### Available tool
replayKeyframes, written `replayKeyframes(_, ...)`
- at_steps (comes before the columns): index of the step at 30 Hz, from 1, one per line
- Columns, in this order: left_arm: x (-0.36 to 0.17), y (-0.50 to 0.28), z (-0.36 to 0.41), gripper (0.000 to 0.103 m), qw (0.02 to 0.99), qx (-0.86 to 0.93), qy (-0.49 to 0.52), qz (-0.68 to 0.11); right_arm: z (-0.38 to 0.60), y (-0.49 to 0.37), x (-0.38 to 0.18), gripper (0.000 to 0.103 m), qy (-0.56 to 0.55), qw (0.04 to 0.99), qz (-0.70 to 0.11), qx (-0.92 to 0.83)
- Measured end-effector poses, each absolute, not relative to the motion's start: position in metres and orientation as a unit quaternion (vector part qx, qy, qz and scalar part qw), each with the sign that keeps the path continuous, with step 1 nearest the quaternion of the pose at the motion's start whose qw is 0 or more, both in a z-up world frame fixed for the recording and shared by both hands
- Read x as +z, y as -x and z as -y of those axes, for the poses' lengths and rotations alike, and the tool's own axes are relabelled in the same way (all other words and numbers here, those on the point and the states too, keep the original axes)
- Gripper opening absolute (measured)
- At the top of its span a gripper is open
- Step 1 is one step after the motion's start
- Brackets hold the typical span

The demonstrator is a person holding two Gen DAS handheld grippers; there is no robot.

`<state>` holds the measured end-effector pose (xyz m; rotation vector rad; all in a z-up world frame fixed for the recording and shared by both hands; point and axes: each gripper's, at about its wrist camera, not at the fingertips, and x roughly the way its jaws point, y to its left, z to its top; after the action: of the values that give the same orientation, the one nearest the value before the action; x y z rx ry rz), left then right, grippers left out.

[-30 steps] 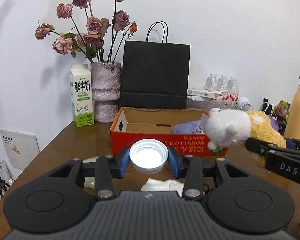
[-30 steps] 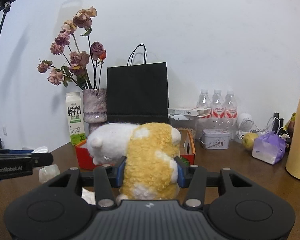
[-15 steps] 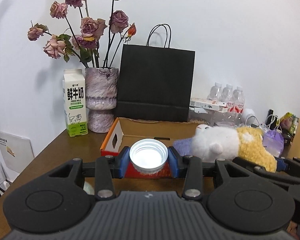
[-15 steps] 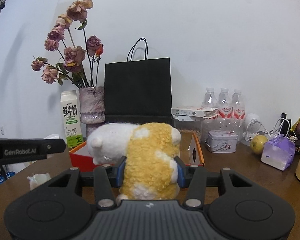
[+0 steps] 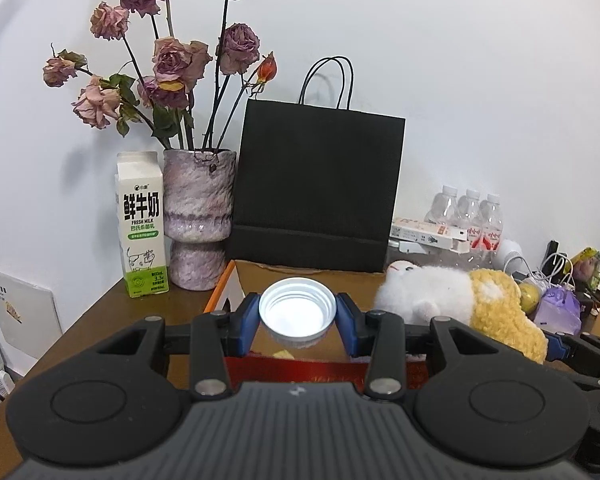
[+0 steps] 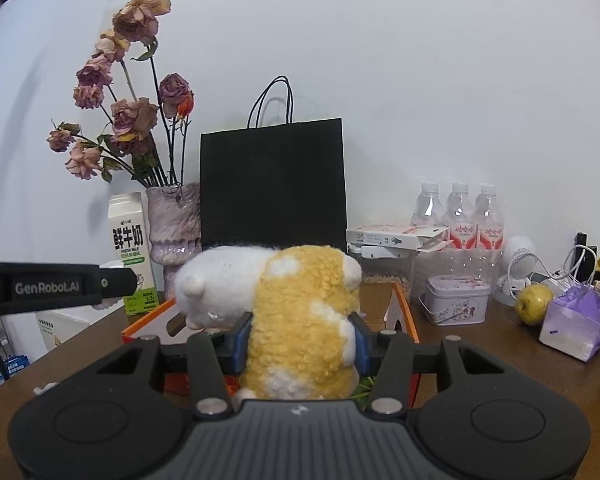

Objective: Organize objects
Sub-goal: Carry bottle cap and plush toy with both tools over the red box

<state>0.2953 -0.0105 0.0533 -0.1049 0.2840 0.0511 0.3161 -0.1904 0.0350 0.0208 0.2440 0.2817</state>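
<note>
right tongs (image 6: 298, 344) clamped on plush toy (image 6: 292, 312) | above orange box (image 6: 400, 312) | left tongs (image 6: 56, 286) alongside

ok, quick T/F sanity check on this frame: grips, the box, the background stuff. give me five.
1. The left hand-held gripper is shut on a white bottle cap. True.
2. The right hand-held gripper is open and holds nothing. False: it is shut on a white and yellow plush toy.
3. Both held things are over or near the open orange cardboard box. True.
4. The milk carton stands right of the black paper bag. False: it stands left of the bag, beside the vase of dried roses.
5. Three water bottles stand by the wall. True.
</note>
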Motion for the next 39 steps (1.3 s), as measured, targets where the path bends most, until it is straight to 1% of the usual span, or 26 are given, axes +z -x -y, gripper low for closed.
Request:
replayKeyframes(13, 0.059, -0.348, -0.005, 0.041, 0.987, 0.027, 0.058, -0.150, 0.179, -0.367, 0.038, 0.047, -0.001, 0.983, -0.120, 0.136)
replayKeyframes(30, 0.043, -0.425, -0.013, 0.041, 0.982, 0.046, 0.053, -0.174, 0.159, -0.446, 0.028, 0.047, 0.014, 0.979, -0.141, 0.145)
replayKeyframes(39, 0.027, -0.454, -0.016, 0.041, 0.977, 0.054, 0.049, -0.198, 0.150, -0.477, 0.019, 0.047, 0.012, 0.974, -0.168, 0.150)
